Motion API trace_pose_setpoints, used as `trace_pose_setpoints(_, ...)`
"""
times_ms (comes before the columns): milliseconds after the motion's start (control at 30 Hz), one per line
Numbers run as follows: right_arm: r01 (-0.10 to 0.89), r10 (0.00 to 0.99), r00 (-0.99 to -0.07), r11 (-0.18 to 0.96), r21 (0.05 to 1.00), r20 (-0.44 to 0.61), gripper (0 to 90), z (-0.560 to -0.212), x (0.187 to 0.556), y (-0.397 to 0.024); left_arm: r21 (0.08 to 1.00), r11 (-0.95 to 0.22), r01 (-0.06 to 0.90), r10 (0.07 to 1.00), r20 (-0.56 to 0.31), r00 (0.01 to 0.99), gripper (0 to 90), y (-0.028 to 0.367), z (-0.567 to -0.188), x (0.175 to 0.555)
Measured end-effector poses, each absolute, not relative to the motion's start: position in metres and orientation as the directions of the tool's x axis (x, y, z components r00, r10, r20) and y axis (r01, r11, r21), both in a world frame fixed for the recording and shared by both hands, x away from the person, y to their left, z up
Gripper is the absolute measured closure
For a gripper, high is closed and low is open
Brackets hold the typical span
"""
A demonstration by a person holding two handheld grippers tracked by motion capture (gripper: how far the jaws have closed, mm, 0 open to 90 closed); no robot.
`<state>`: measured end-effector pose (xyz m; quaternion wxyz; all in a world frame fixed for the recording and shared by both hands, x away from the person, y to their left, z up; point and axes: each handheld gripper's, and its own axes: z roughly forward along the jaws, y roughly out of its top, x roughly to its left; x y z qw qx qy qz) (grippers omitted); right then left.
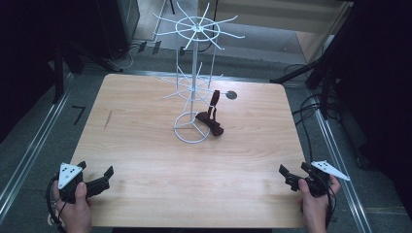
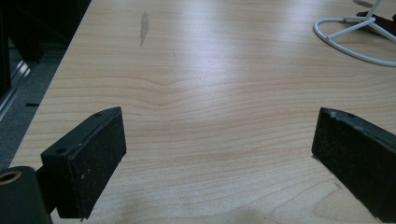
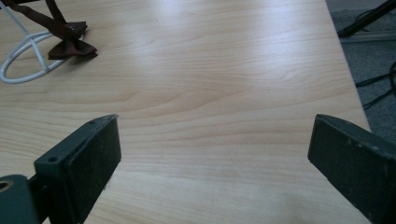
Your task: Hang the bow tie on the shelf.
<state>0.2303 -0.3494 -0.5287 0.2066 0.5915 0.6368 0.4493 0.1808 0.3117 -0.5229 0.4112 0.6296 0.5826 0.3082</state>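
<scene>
A white wire display stand (image 1: 194,77) rises from a ring base (image 1: 191,130) at the middle of the wooden table (image 1: 145,145). A dark red bow tie (image 1: 211,121) hangs by its strap from a lower arm, its bow resting on the table beside the ring; the bow tie (image 3: 70,44) also lies at the top left of the right gripper view. My left gripper (image 1: 95,170) is open at the near left corner, jaws wide apart over bare wood (image 2: 219,144). At the near right edge my right gripper (image 1: 293,171) is open, nothing between its jaws.
A small dark round disc (image 1: 231,95) lies on the table behind the stand. Black tripod legs (image 1: 301,73) and cables (image 1: 311,111) stand off the table's right side. Metal floor rails (image 1: 29,150) run along the left. A faint grey smudge (image 2: 144,28) marks the wood.
</scene>
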Motion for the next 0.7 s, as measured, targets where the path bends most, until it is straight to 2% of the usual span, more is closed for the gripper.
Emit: trace_pose_setpoints(700,0.595,0.957,-0.123,-0.141,0.791,0.263,2.7,-0.548,0.203,-0.386,0.879,0.009,0.478,0.987,-0.083,0.134,3.4,0.311,-0.523,0.181)
